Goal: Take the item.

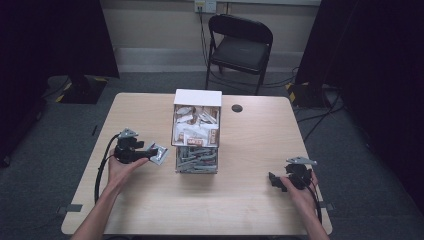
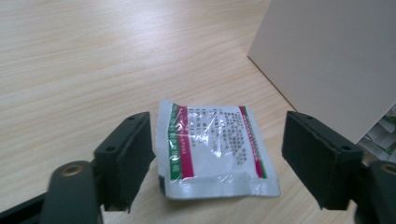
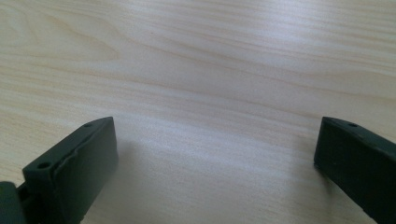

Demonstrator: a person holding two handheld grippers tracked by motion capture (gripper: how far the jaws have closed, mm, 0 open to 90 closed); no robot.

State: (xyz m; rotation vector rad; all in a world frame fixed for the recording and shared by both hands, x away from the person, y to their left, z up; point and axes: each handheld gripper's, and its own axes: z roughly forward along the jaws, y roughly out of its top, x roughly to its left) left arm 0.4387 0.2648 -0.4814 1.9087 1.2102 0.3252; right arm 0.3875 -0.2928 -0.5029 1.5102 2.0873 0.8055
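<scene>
A light wooden table [image 1: 150,210] carries a white two-tier box [image 1: 197,131] near its middle, toward the far edge: white-and-brown sachets [image 1: 196,127] above, grey packets [image 1: 196,159] below. Just left of the box a white sachet [image 2: 214,145] with red and green stripes lies flat on the wood. The left gripper [image 2: 217,161] brackets it with jaws spread wide, probably lined up for a pinch. The right gripper [image 1: 278,182] waits near the right front corner, jaws wide apart over bare wood, holding nothing.
</scene>
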